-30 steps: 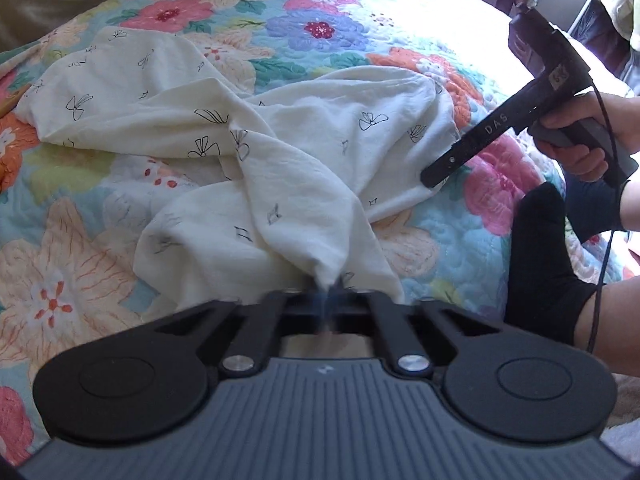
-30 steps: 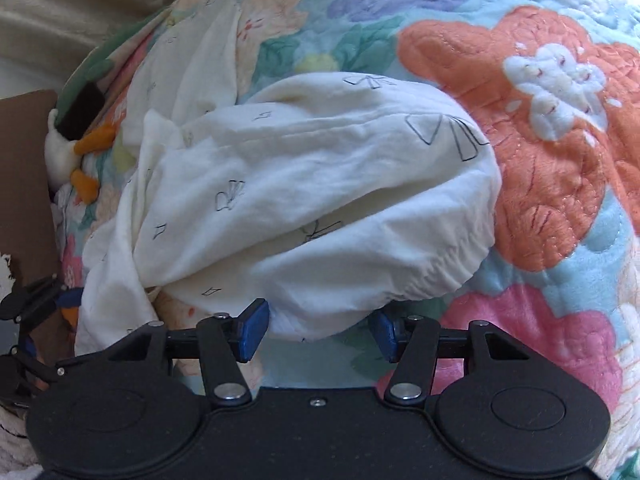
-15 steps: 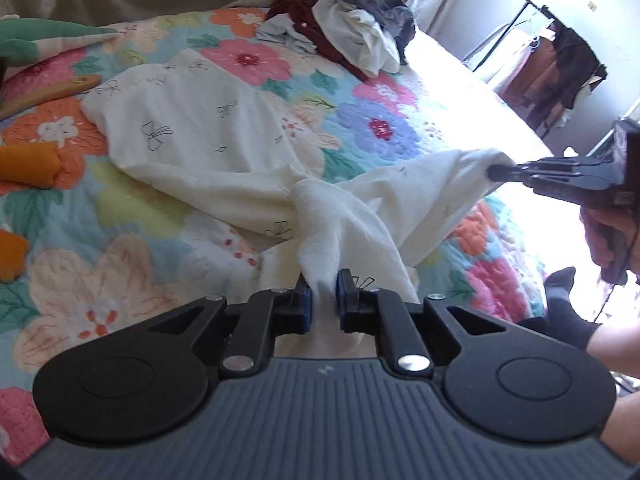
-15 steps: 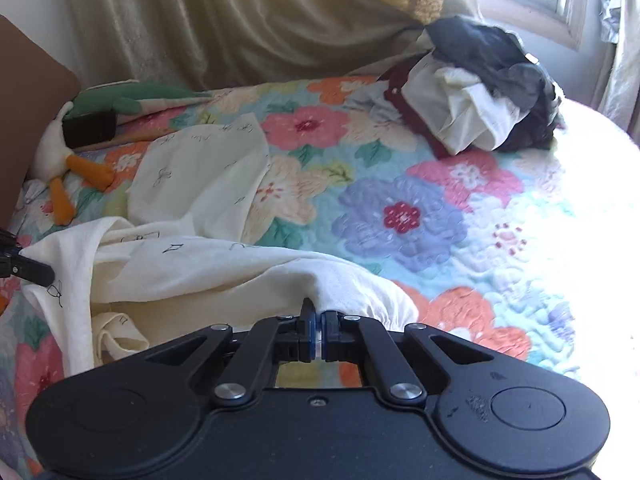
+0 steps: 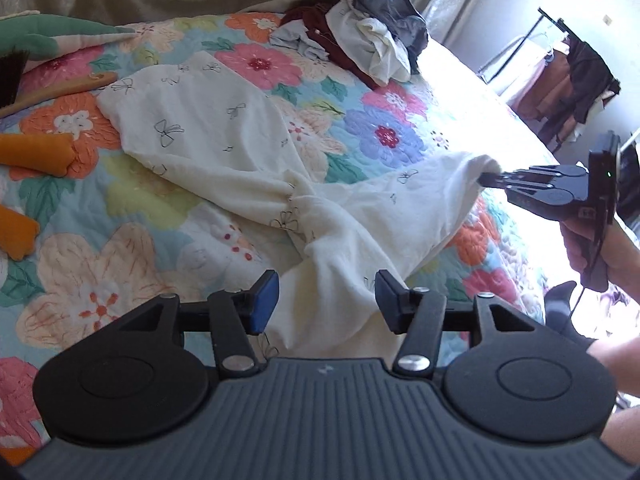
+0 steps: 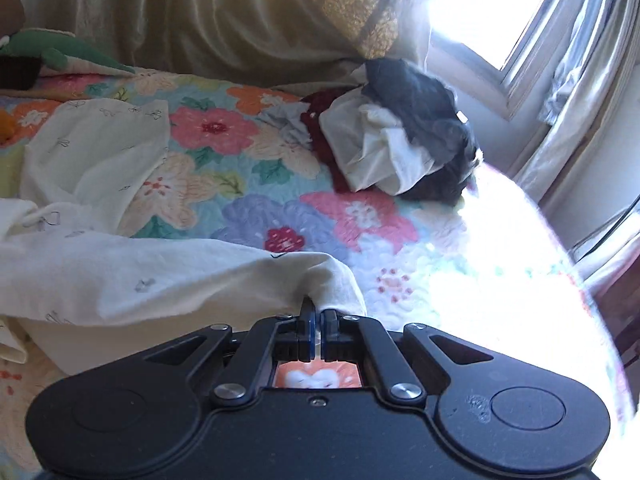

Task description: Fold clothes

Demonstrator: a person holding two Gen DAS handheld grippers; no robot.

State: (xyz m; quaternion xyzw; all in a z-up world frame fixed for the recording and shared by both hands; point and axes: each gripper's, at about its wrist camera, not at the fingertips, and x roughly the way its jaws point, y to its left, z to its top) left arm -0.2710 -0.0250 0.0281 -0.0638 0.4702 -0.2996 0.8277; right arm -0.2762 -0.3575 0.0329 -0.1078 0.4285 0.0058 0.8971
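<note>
Cream garment stretched over the floral quilt, pinched at 1 end.

The right gripper [image 6: 318, 322] has its 2 fingers pressed together on an edge of the cream bow-print garment [image 5: 248, 152], lifting that corner off the quilt [image 5: 120, 256]. The left gripper [image 5: 326, 300] stands with fingers spread wide, a bunched fold of the garment lying between them, unclamped. A pile of clothes [image 5: 368, 36] sits at the far edge of the bed.

Garment [image 5: 240, 136] soft matt cloth; bedspread [image 5: 100, 248] quilted fabric.
</note>
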